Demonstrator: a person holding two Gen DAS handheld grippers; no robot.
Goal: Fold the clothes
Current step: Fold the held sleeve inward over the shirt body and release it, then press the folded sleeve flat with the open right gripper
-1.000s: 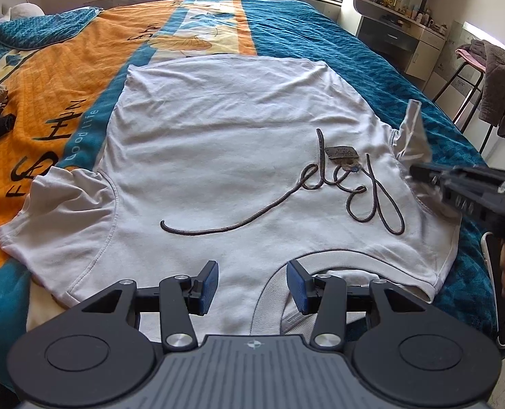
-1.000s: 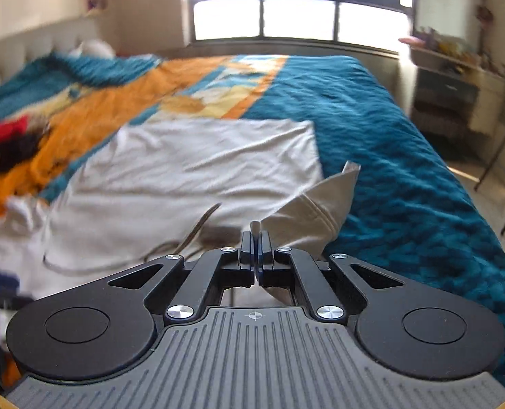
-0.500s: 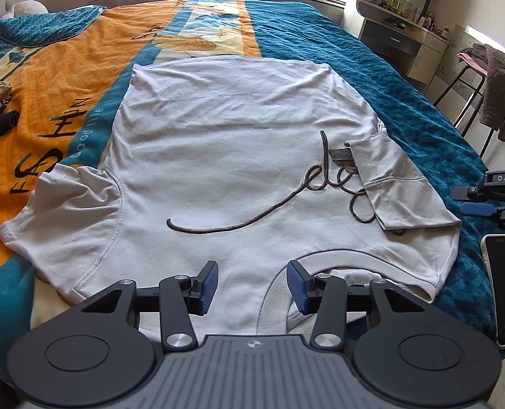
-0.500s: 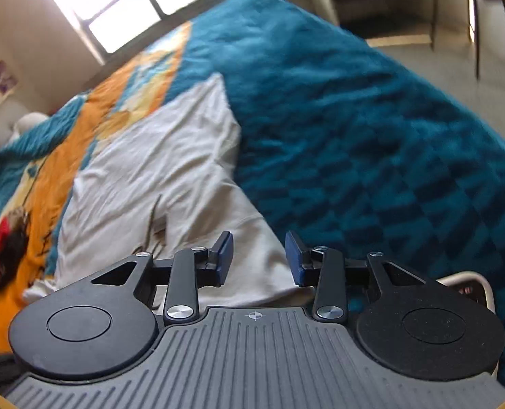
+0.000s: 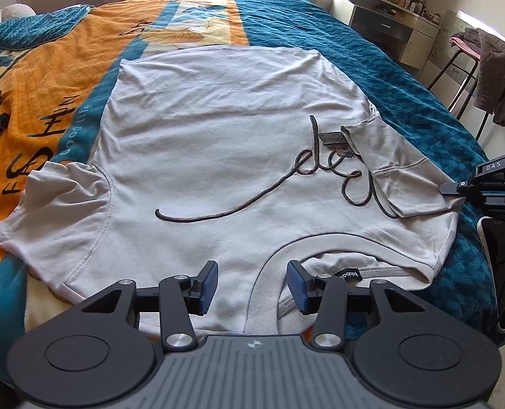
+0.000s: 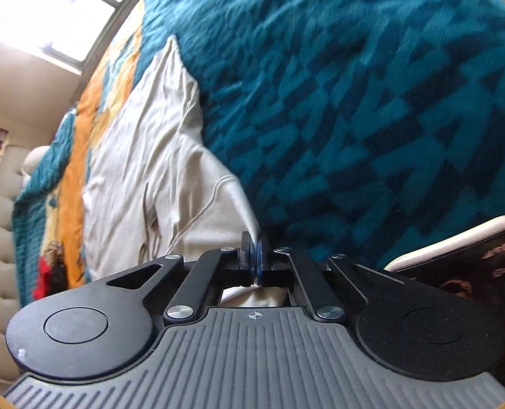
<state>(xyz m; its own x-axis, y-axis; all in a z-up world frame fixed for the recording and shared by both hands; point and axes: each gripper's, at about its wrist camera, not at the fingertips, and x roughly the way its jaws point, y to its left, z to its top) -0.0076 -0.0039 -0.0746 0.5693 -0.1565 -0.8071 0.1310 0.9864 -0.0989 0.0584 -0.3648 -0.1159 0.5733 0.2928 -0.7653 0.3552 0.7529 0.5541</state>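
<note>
Now white T-shirt (image 5: pixel 211 156) flat on bed (image 5: pixel 354 44), right gripper (image 6: pixel 255 255) clamped on folded-in sleeve (image 5: pixel 402 177) edge, left gripper (image 5: pixel 250 284) spread wide at collar (image 5: pixel 262 293).

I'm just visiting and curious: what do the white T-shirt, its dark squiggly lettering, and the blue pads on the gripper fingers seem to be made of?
T-shirt: soft matte knit, probably cotton jersey; it creases loosely and has a ribbed collar.
Lettering: looks like dark raised cord or thick embroidery, standing proud of the cloth.
Pads: likely blue rubber or soft plastic, dull and finely textured, on black matte fingers.

T-shirt (image 5: pixel 218 156) and phone (image 5: pixel 501 272) on bed (image 5: pixel 371 54)
</note>
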